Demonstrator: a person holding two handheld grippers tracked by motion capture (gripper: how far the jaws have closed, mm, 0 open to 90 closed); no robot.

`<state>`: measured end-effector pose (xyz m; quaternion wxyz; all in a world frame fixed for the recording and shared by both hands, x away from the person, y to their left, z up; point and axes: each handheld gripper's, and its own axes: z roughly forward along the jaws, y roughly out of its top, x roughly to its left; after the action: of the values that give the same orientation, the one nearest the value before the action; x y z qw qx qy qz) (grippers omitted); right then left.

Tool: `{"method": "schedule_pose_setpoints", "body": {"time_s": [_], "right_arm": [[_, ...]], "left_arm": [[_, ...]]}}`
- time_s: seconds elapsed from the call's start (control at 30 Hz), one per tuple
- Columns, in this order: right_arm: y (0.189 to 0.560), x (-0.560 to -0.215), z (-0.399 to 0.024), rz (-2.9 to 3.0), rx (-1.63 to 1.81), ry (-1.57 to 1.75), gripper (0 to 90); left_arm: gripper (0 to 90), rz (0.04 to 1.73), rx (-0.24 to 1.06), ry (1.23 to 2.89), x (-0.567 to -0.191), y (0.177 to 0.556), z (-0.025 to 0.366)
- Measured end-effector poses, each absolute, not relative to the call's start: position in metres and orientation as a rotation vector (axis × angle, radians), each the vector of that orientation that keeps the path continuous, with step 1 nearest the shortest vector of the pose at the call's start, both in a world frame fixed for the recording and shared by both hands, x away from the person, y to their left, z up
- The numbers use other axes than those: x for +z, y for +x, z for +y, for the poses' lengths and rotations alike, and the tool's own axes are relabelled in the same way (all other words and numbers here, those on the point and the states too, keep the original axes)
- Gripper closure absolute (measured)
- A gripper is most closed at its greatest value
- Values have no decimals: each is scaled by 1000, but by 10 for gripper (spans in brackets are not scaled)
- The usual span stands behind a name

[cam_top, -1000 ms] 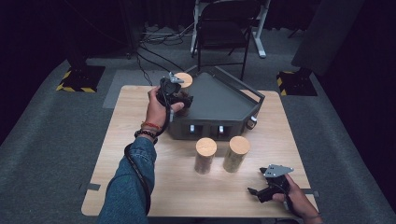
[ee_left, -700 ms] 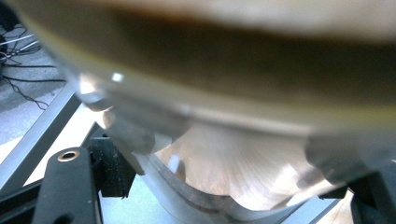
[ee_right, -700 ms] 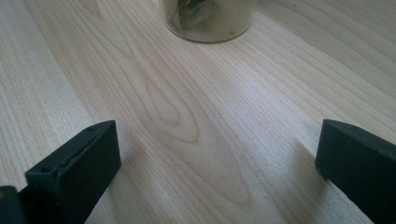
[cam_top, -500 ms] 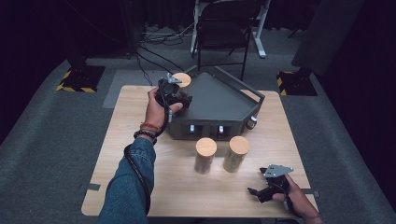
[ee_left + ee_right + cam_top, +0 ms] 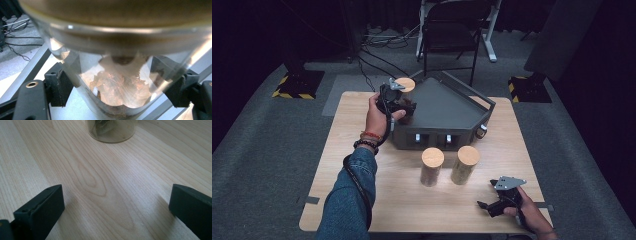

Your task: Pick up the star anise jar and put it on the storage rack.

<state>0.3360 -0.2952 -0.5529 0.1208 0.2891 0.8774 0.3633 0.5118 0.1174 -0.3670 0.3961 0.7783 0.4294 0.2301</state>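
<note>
Up at the far left corner of the dark grey tray (image 5: 447,107), the left gripper (image 5: 404,102) has its jaws around a glass jar (image 5: 117,82) with a wooden lid (image 5: 405,84). The jar stands on the tray floor just inside that corner, and in the left gripper view its clear wall sits between the two black jaws, with reddish-brown flaky contents showing through the glass and the underside of the lid across the top. The jaws have just been opening, with the jar between them; the pads lie close against the glass on both sides, though whether they press on it cannot be told. The person's left hand (image 5: 377,117) grips the tool from the tray's left side, a denim sleeve (image 5: 349,200) running back toward the near edge of the wooden table (image 5: 362,150). Two more jars with wooden lids stand upright on the table just in front of the tray's front wall, the left one (image 5: 432,166) and the right one (image 5: 465,164) close beside each other but apart. Nearer than the tray and off to its right, the right gripper (image 5: 492,205) rests low over the table with its jaws spread wide and nothing between them; its own view shows bare wood grain and the base of a jar (image 5: 111,130) farther ahead.
</note>
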Motion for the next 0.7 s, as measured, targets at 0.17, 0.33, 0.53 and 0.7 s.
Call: {"method": "schedule_pose_setpoints", "body": {"time_s": [0.17, 0.33, 0.53, 0.7], "right_arm": [[336, -553, -295, 2563, 1061, 844, 0], [336, -553, -295, 2563, 1061, 844, 0], [336, -553, -295, 2563, 1061, 845, 0], [336, -553, -295, 2563, 1061, 846, 0]], "left_arm": [[195, 1091, 589, 1975, -367, 511, 118], [107, 1099, 599, 1973, -369, 510, 120], [33, 1118, 629, 1970, -368, 509, 122], [22, 1122, 631, 1975, -368, 509, 123]]}}
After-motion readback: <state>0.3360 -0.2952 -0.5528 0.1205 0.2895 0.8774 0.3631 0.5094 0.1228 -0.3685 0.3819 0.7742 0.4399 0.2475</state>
